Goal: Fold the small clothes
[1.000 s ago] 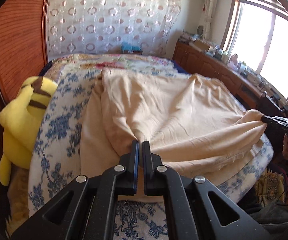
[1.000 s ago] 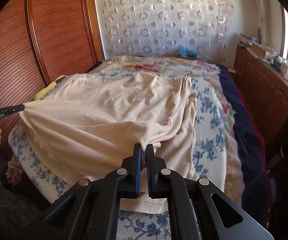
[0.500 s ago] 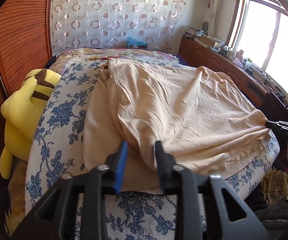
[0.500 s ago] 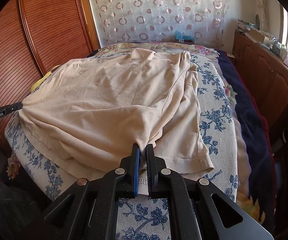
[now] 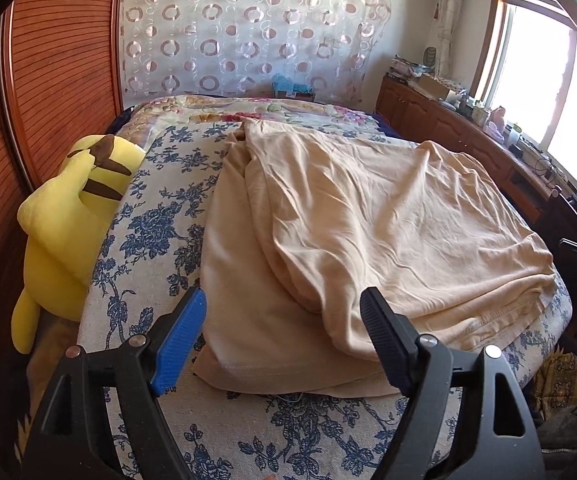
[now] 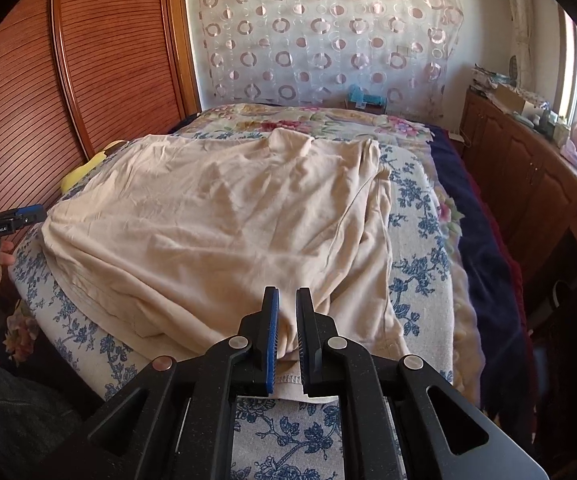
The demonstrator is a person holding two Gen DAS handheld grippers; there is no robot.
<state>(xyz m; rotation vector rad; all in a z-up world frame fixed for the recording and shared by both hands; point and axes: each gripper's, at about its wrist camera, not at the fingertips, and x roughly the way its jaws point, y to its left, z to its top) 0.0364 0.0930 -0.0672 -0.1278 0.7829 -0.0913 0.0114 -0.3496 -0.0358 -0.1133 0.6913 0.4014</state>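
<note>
Sunlight from the window at the right of the left wrist view falls on a bed covered with a blue-flowered bedspread (image 5: 156, 240), with a wooden wardrobe (image 6: 88, 60) and a curtain of circles (image 5: 248, 32) behind it. On the bedspread lies a peach-coloured T-shirt (image 5: 388, 216), doubled over once so that its upper layer fills the middle of both views and its hem reaches the near edge of the bed. The left gripper (image 5: 282, 344) is opening, its jaws already wide, and the cloth lies under them without being pinched. The right gripper (image 6: 287, 336) is also opening but remains narrow; a bunch of the hem sits between its pads, and I cannot tell if they press it. A yellow plush toy (image 5: 68, 216) leans at the left of the frame. The shirt seems light, soft and limp, so it will sag and wrinkle when lifted; I judge it best to take both layers together at the corners of the hem
</note>
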